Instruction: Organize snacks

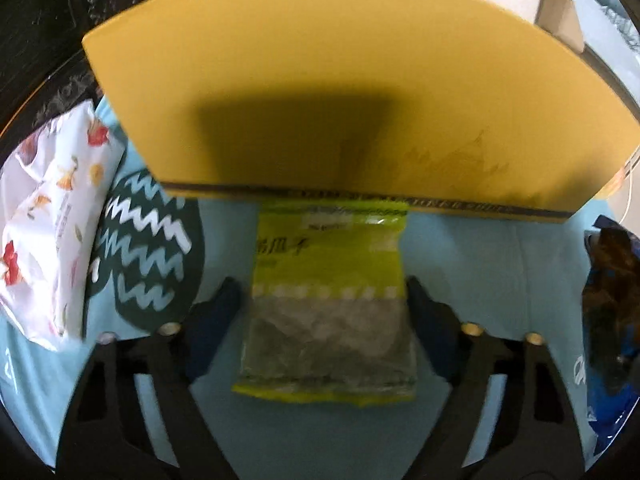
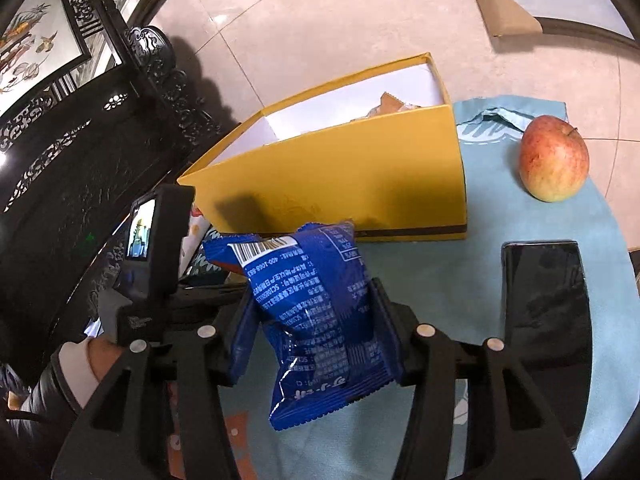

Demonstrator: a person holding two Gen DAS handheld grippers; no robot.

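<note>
A yellow-green seed packet (image 1: 328, 272) lies flat on the light blue cloth, its far end against the yellow box (image 1: 320, 80). My left gripper (image 1: 324, 296) straddles it, open: the right finger is at its edge and a strip of cloth shows beside the left finger. My right gripper (image 2: 314, 304) is shut on a blue snack packet (image 2: 316, 320), held above the cloth in front of the yellow box (image 2: 340, 176). The box stands open with a wrapped snack (image 2: 390, 104) inside.
A white floral packet (image 1: 52, 216) lies left of the box. An apple (image 2: 554, 160) and a black phone (image 2: 546, 320) lie on the cloth to the right. Dark carved furniture (image 2: 80, 160) stands close on the left. A person's hand (image 2: 100, 356) holds the left gripper's handle.
</note>
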